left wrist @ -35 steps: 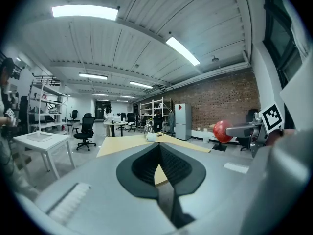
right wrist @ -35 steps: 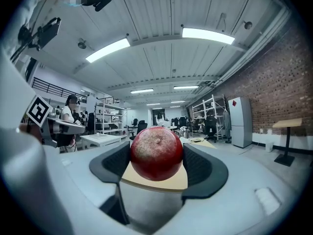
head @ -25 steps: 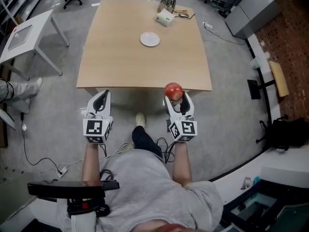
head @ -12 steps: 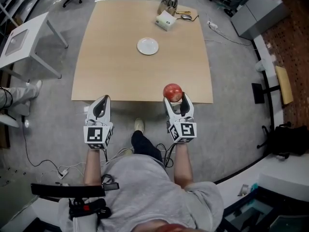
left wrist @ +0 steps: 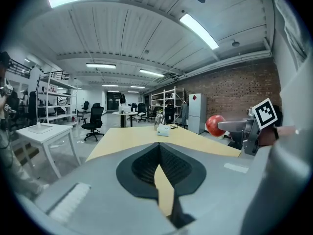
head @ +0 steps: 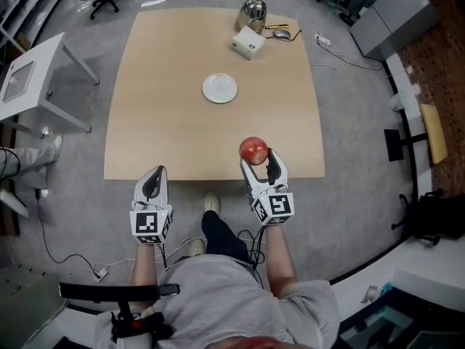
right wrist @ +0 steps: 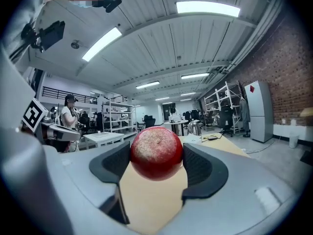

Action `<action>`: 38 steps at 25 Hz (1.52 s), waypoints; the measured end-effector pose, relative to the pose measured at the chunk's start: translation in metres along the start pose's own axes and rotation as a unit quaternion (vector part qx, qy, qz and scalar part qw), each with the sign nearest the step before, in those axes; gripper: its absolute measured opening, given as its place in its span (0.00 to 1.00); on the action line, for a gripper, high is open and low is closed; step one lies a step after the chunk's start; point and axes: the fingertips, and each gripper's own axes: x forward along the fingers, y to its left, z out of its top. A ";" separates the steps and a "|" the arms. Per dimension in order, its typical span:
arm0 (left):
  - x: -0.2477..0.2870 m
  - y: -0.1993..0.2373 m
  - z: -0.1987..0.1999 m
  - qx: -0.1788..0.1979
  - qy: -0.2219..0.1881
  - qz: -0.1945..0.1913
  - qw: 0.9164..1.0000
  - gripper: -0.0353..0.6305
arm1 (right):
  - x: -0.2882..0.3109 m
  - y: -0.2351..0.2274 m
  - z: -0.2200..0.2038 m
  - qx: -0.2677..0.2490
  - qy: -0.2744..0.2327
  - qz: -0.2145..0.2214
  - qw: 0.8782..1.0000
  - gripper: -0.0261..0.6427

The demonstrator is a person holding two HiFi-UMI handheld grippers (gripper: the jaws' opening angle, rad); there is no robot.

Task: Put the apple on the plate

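A red apple (head: 253, 150) (right wrist: 156, 152) sits clamped between the jaws of my right gripper (head: 257, 158), held above the near edge of the wooden table (head: 167, 122). The small white plate (head: 219, 88) lies near the table's middle, well beyond the apple and slightly to its left. My left gripper (head: 152, 184) hangs just off the near table edge on the left, shut with nothing in it. In the left gripper view the apple (left wrist: 214, 125) shows at the right, held out by the other gripper.
At the table's far side stand a white box (head: 248, 43) and a shiny metal kettle (head: 252, 10), with a mouse and cable beside them. A white side table (head: 29, 78) stands to the left, office chairs beyond. Cables lie on the floor.
The view has shifted so the table sits lower in the picture; both grippers have come closer to the near table edge. The right gripper's apple now hangs over that edge.
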 end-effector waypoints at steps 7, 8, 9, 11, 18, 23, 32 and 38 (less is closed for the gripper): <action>0.035 0.002 -0.019 -0.001 0.018 -0.004 1.000 0.08 | 0.043 -0.019 -0.018 -0.002 0.009 0.009 1.000 0.55; 0.039 0.002 -0.022 -0.002 0.020 -0.005 1.000 0.08 | 0.049 -0.022 -0.021 -0.002 0.011 0.009 1.000 0.55; 0.042 0.003 -0.024 -0.003 0.023 -0.005 1.000 0.08 | 0.054 -0.024 -0.024 -0.001 0.012 0.010 1.000 0.55; 0.047 0.002 -0.029 -0.004 0.030 -0.006 1.000 0.08 | 0.066 -0.026 -0.030 0.001 0.017 0.013 1.000 0.55; 0.067 0.001 -0.060 -0.008 0.064 -0.008 0.998 0.08 | 0.106 -0.039 -0.055 -0.004 0.028 0.026 0.999 0.55; 0.079 0.002 -0.076 -0.012 0.079 -0.008 0.997 0.08 | 0.135 -0.046 -0.068 -0.004 0.033 0.034 0.999 0.55; 0.093 0.004 -0.102 -0.029 0.101 -0.002 0.994 0.08 | 0.184 -0.062 -0.081 -0.010 0.029 0.041 0.999 0.55; 0.102 0.008 -0.119 -0.034 0.112 0.003 0.993 0.08 | 0.213 -0.070 -0.090 -0.014 0.026 0.044 0.999 0.55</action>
